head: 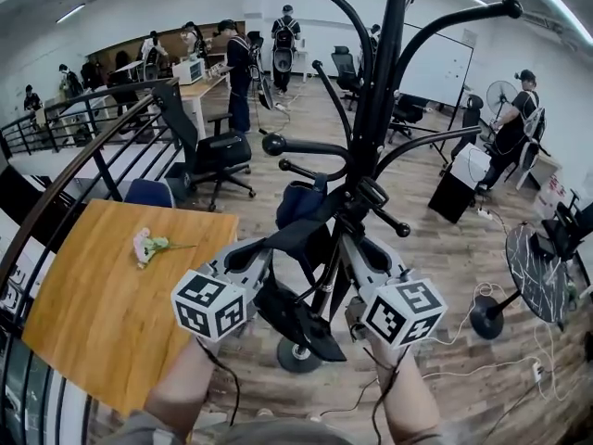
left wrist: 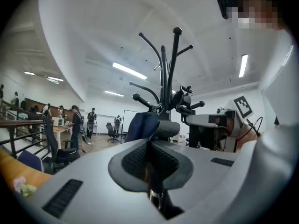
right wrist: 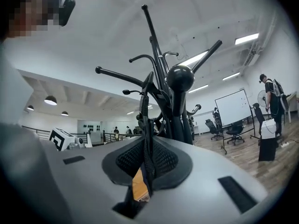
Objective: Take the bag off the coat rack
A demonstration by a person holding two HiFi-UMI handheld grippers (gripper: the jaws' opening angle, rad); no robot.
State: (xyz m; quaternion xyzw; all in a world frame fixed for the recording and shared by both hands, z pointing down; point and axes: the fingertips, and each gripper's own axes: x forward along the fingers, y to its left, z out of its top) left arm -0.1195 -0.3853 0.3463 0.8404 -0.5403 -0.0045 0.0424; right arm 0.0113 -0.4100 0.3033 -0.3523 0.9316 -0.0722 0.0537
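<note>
The left gripper (left wrist: 150,148) has its fingers shut tight on the bag's strap (left wrist: 153,169). The right gripper (right wrist: 148,149) pinches the strap too, fingers nearly together, and it runs up from them towards a peg. Just beyond both, the navy bag (head: 298,204) hangs low on the rack (head: 382,82). A flower (head: 146,246) lies near the worktop's (head: 93,332) far edge.
</note>
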